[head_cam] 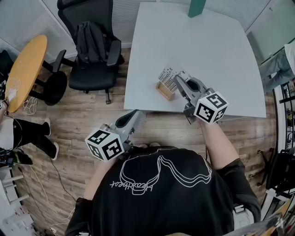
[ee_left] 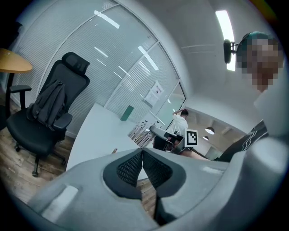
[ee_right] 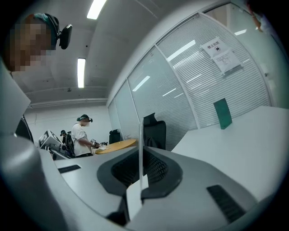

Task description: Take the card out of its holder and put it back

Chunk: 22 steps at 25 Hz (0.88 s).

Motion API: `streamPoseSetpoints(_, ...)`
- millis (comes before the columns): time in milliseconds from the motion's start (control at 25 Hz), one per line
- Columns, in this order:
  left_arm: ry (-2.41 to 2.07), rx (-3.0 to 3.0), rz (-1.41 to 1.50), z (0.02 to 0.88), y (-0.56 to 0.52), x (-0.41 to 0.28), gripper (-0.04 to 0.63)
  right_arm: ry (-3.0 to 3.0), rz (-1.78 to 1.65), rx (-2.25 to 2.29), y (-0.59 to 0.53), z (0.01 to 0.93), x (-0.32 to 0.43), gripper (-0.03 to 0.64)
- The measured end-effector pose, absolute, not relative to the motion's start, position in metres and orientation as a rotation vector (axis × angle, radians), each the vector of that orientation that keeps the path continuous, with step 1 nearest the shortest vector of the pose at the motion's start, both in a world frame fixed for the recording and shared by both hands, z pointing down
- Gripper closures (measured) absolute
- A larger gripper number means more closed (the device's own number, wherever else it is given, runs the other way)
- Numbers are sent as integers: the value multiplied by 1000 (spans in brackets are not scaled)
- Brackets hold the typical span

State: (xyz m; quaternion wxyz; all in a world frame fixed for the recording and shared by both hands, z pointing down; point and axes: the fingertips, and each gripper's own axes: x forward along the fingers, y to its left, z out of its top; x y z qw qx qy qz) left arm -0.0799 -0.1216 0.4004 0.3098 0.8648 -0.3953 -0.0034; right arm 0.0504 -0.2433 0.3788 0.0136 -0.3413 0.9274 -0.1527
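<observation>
Two grippers flank a small, blocky wooden holder (head_cam: 164, 92). The left gripper (head_cam: 137, 114) hangs off the worktop's (head_cam: 207, 55) front edge over the plank floor (head_cam: 87, 117), its ribbed dark fingers (ee_left: 128, 168) clenched on nothing. The holder stands near that edge. Directly over it is the thin, stiff card (head_cam: 167, 77), printed with black stripes and pinched edge-on in the right gripper's (head_cam: 179, 78) fingers. Beyond, the smooth pale worktop lies open up to a green block (head_cam: 197, 7) at the far edge.
</observation>
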Motion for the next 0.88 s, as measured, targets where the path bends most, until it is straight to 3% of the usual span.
streamPoseSetpoints(880,-1033,2217,6,421,-126,-94,581,2997,-463,-1230,-270,471,53,594)
